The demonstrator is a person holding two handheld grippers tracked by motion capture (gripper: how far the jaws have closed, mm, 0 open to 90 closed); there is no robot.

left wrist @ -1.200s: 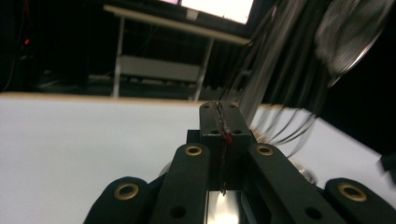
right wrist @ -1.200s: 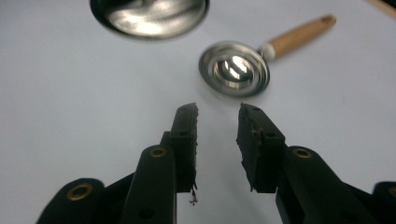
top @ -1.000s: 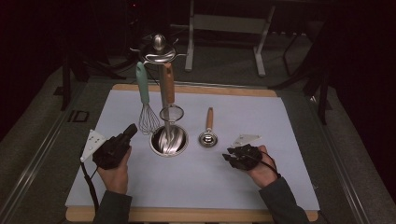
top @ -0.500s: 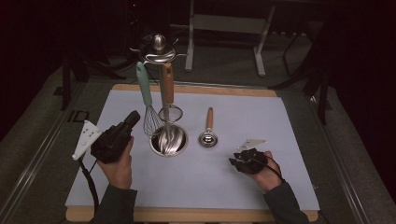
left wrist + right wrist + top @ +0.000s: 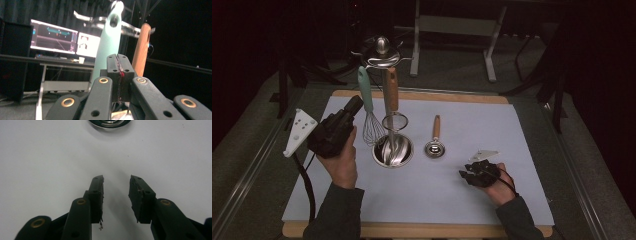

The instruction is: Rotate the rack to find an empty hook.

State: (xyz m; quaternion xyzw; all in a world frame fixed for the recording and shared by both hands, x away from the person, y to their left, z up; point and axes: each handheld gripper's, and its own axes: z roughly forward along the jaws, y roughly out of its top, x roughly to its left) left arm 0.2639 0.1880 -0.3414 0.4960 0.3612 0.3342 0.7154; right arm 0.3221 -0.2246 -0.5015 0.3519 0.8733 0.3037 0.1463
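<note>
Up close — mint whisk (image 5: 368, 107) handle, hanging upright

The left gripper (image 5: 354, 104) has risen toward the whisk (image 5: 368, 112); the right gripper's (image 5: 116, 185) fingers opened wider.

Two grippers are counted: the left gripper (image 5: 354, 105) and the right gripper (image 5: 468, 175). One metal stand (image 5: 383, 55) is seen at the far left of the mat, and two utensils are hung on it: one whisk (image 5: 371, 117) and one strainer (image 5: 393, 107). One scoop (image 5: 435, 142) is laid to its right. One white mat (image 5: 512, 150) and one wooden board (image 5: 422, 95) are counted.
</note>
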